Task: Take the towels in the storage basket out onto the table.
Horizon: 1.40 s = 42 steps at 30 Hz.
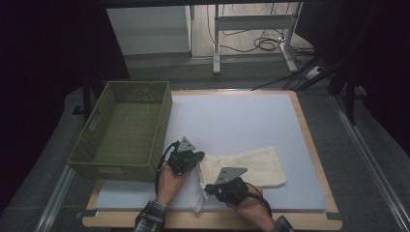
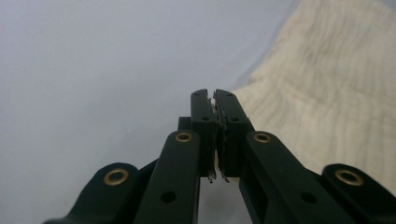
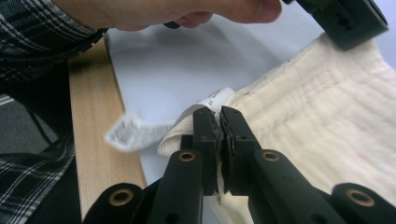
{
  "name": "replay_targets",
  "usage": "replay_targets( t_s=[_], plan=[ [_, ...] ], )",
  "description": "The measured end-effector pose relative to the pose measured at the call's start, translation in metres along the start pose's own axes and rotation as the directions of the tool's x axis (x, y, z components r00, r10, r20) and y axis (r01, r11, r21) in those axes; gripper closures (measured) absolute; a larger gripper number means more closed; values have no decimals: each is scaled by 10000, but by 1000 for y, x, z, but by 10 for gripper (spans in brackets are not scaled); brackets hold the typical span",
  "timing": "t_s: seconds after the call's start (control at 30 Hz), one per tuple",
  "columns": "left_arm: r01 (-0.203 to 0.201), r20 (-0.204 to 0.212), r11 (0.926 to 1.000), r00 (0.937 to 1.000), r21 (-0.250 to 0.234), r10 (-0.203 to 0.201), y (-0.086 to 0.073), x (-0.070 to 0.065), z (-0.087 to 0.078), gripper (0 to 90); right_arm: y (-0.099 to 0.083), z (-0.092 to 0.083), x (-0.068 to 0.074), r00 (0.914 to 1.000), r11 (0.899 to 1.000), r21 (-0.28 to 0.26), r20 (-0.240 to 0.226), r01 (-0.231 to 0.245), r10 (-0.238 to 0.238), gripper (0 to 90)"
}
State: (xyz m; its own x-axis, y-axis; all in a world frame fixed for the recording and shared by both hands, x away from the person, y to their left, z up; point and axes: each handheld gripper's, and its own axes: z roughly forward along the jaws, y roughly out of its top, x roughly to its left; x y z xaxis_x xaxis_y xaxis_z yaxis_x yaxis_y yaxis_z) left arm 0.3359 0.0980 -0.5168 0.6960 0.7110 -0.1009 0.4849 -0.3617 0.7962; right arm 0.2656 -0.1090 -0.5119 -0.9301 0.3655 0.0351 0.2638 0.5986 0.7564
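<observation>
Cream cloth (image 1: 246,166), ribbed weave, lies flat on the pale grey worktop (image 1: 241,121) in the lower centre of the high view, its long side running left to right. Left tool (image 1: 193,157) sits at the cloth's upper left corner. Right tool (image 1: 211,189) sits at the lower left corner, where a white tag hangs over toward the worktop's wooden front edge. Both hands come in from the bottom of the frame, plaid cuffs showing. Green woven basket (image 1: 162,121) stands at the left of the worktop, just beside the left tool; its floor shows bare weave, with nothing lying in it. Beyond the worktop, upper part of the frame: floor, desk legs, loose cables.

Left gripper view: left tool (image 2: 215,95) with jaws together, tips meeting at frame centre. Cloth (image 2: 327,93) fills the right side and its edge runs down to the jaw tips; whether any fabric is pinched between them cannot be told from here. Grey worktop (image 2: 93,70) across the left.

Right gripper view: right tool (image 3: 218,114) with jaws together, clamped on the cloth's (image 3: 327,116) folded corner. White tag (image 3: 128,133) sticks out to the left of the jaws, over the wooden edge (image 3: 93,140). Upper right of the frame: the left tool (image 3: 348,21) resting on the cloth's far corner, its hand (image 3: 187,11) along the top edge.
</observation>
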Motion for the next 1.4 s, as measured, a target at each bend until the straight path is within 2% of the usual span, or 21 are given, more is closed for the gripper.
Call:
replay_targets(
  t_s=[0.1,0.37,0.47,0.53,0.67,0.9,1.1,1.4],
  plan=[
    [-264,92,9995,9996,-151,266,9,-3,1,872,-2,-8,-4,9998,9998,-141,181,-110,112,855],
    [-440,517,9984,9976,-351,458,24,-8,13,870,-12,-28,-16,9977,9988,-377,596,-311,333,855],
    [-625,876,9963,9939,-585,675,33,-12,23,870,-16,-36,-21,9962,9976,-501,701,-487,521,855],
    [-819,895,9950,9922,-573,868,37,-14,28,870,-19,-42,-24,9951,9969,-569,793,-543,587,855],
    [-944,1073,9937,9891,-602,1005,43,-18,37,870,-25,-49,-29,9927,9955,-673,962,-670,733,854],
    [-1265,1354,9906,9819,-519,1325,58,-30,56,868,-42,-69,-40,9845,9897,-890,1251,-1120,1227,854],
    [-1394,1504,9887,9778,-543,1461,69,-40,67,865,-50,-82,-45,9786,9863,-1019,1469,-1300,1441,854],
    [-1727,1695,9823,9684,-730,1828,89,-60,87,862,-69,-110,-55,9618,9779,-1217,1958,-1699,1914,854]
  ],
)
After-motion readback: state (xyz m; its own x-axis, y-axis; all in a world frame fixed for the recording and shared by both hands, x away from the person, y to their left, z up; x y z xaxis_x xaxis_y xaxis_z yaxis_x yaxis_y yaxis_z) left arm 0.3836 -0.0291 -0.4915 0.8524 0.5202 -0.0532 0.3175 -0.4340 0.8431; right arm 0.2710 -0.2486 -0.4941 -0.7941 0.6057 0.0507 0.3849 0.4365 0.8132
